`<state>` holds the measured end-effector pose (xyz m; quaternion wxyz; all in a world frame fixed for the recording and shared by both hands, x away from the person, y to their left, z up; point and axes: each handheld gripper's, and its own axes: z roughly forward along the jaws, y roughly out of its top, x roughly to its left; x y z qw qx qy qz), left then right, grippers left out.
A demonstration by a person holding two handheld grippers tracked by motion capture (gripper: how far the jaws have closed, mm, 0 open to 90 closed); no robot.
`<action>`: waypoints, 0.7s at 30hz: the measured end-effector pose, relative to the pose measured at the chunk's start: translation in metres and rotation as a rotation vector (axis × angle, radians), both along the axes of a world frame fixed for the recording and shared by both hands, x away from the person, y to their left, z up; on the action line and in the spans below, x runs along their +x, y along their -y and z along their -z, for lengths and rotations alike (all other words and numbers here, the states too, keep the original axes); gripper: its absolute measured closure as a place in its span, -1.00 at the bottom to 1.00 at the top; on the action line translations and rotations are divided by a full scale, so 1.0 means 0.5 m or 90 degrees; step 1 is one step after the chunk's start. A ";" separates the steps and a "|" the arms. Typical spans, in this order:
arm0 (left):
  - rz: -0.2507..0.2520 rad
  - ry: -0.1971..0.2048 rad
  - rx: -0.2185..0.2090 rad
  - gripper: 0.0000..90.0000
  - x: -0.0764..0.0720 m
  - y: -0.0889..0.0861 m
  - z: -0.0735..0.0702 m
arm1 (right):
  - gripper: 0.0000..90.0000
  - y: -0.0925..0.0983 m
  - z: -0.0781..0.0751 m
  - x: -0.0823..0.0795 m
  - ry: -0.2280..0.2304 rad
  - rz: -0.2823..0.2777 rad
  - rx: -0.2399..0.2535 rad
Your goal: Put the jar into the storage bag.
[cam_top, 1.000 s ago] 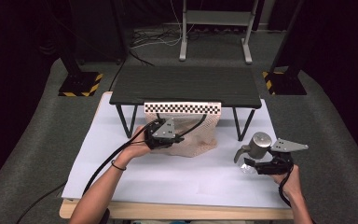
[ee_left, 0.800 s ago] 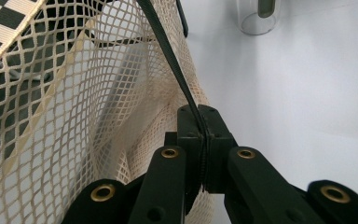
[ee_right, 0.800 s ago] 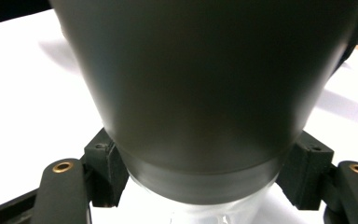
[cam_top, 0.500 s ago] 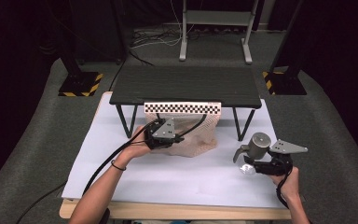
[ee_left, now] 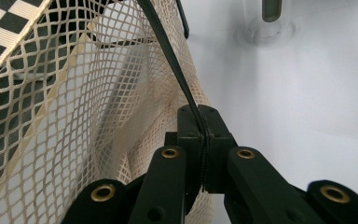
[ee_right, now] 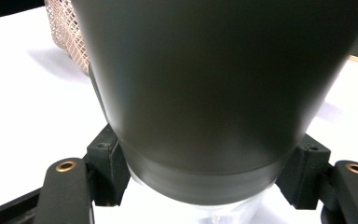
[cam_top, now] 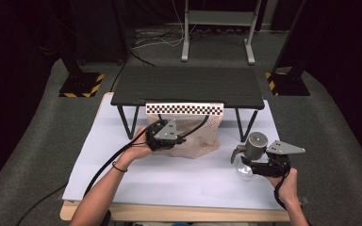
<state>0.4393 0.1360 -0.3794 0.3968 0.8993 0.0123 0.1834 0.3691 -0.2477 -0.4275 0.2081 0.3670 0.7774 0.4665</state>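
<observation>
Our left forearm comes in from the bottom edge and angles up and rightward, the wrist nearly straight, a thin band around it. The left hand (cam_top: 143, 145) wraps the left gripper (cam_top: 183, 140), whose jaws are pressed together with a thin black strap (ee_left: 177, 74) pinched between them. Our right hand (cam_top: 285, 181) sits low at the right, wrist bent back. The right gripper (cam_top: 246, 162) has just been closing its jaws, and they now clamp a grey-capped bottle (cam_top: 254, 143).
</observation>
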 end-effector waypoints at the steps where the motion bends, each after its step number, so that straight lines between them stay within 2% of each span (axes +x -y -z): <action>1: 0.000 0.000 -0.001 0.95 0.000 0.000 0.000 | -0.34 -0.002 -0.002 -0.001 0.000 0.001 0.000; 21: -0.001 0.002 0.002 0.95 -0.001 0.001 -0.001 | -0.33 -0.036 -0.035 -0.003 0.009 0.001 -0.002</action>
